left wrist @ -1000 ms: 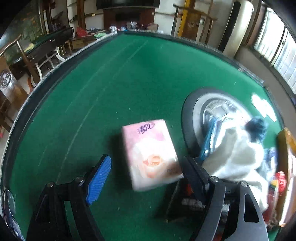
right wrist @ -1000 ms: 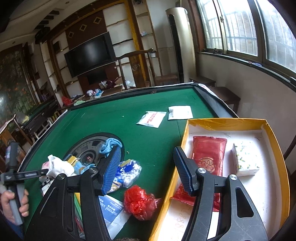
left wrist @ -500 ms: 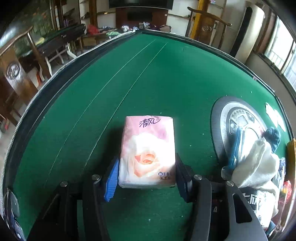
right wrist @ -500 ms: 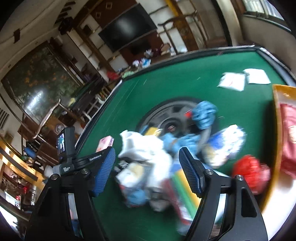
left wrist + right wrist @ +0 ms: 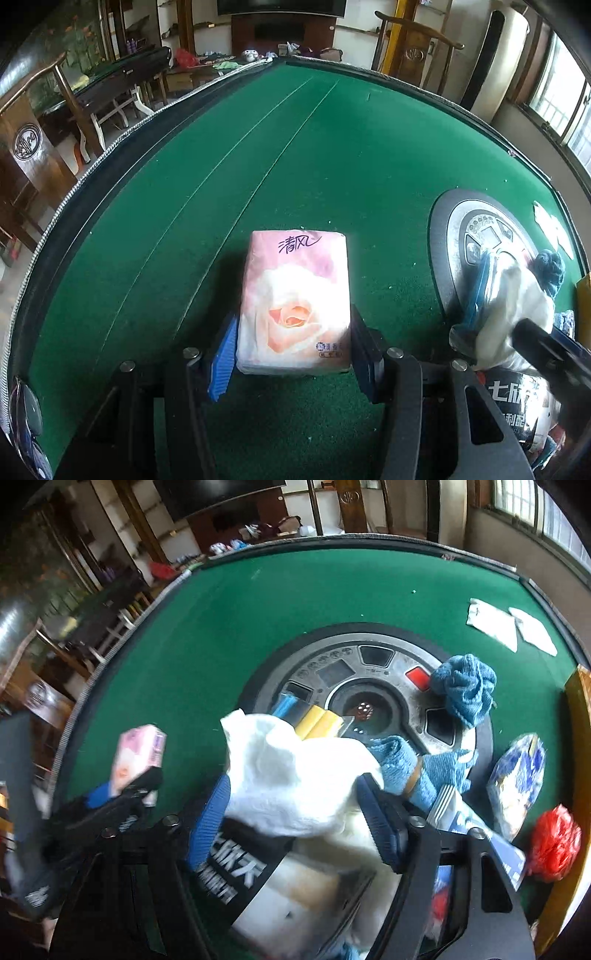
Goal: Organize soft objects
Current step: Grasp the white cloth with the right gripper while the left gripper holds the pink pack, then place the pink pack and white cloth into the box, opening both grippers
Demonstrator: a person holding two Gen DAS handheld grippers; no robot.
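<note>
Here the pink tissue pack [image 5: 293,302] lay flat on the green felt table [image 5: 303,155], a soft plastic-wrapped block printed with a pale rose and dark script along its far end. Its long axis ran straight away from the left gripper [image 5: 291,354], script end pointing toward the far rim. The left gripper's pads pressed on both long sides at the pack's near end, clamped on it. Ahead of the pack and to its left the felt was bare out to the dark padded rim; to its right sat the round centre console [image 5: 480,240] with a heap of things on it.

In the right wrist view the right gripper [image 5: 295,816] had its jaws closing around a crumpled white cloth [image 5: 291,771], which bulged up between the pads; whether both pads already pressed on it was unclear. The cloth lay atop a black-and-white packet [image 5: 236,875], beside a rolled blue towel [image 5: 424,768]. A blue knit piece [image 5: 465,690] sat on the console's far edge, a red bag [image 5: 554,842] near the yellow box rim [image 5: 580,709]
</note>
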